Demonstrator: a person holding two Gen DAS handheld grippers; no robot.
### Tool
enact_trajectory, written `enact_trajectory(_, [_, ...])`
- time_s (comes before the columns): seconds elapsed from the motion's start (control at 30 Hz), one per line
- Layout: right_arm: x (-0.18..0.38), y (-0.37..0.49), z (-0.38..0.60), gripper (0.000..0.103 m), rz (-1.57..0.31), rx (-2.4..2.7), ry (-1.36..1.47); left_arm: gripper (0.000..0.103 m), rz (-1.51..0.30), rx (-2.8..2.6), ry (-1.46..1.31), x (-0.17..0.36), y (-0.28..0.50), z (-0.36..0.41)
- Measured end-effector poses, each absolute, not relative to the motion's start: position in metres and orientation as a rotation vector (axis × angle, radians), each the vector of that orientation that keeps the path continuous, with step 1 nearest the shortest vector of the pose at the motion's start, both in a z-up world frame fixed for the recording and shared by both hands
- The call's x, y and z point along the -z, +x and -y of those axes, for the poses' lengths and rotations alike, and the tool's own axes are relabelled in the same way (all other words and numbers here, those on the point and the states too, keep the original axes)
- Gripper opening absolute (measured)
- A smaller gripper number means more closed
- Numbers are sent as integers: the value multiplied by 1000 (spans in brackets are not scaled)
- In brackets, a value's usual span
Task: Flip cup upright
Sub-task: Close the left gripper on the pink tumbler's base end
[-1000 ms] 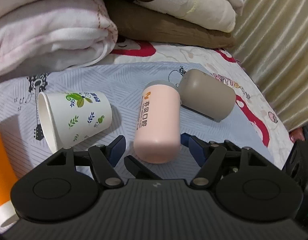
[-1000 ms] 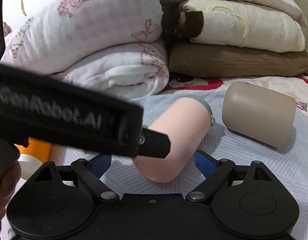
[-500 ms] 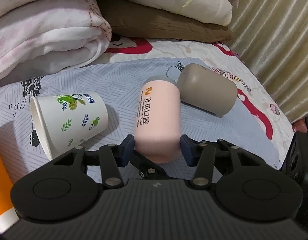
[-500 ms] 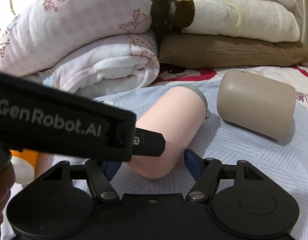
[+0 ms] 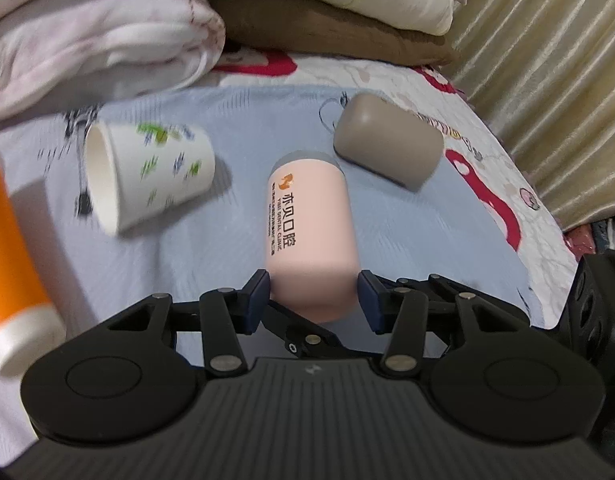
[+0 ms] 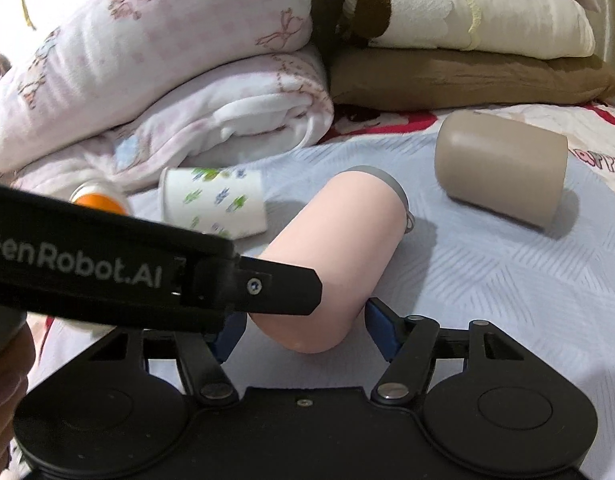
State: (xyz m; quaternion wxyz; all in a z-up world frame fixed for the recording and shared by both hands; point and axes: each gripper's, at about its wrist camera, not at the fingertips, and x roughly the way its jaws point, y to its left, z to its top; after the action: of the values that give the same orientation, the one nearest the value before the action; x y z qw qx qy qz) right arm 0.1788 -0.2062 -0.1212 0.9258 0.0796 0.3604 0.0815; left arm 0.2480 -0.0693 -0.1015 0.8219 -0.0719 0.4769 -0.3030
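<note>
The pink cup [image 5: 309, 236] was seen lying on its side on the bed sheet [image 5: 227, 128], its rounded base end caught between the blue pads of the left gripper [image 5: 312, 300], which was closed on it near that end only. The right gripper [image 6: 303, 328] was held wider, its pads on either side of the same base with a gap on the right; whether the left pad touched could not be told, since the left gripper's strap hid it. A paper cup [image 5: 147, 176] lay just beside on the left, a grey cup [image 5: 387, 142] near the far end, and an orange bottle [image 5: 11, 256] at the left edge. A slip was judged likely, as the smooth cup was pinched at its curved end. Once upright, it might topple on the soft bedding or be knocked against the grey cup.
</note>
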Motion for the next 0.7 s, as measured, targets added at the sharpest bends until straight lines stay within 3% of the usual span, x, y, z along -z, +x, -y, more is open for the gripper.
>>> enact_trajectory(0.7, [111,98,169,70,-825,-276,36,49,-1184,635,-179,96,183,31])
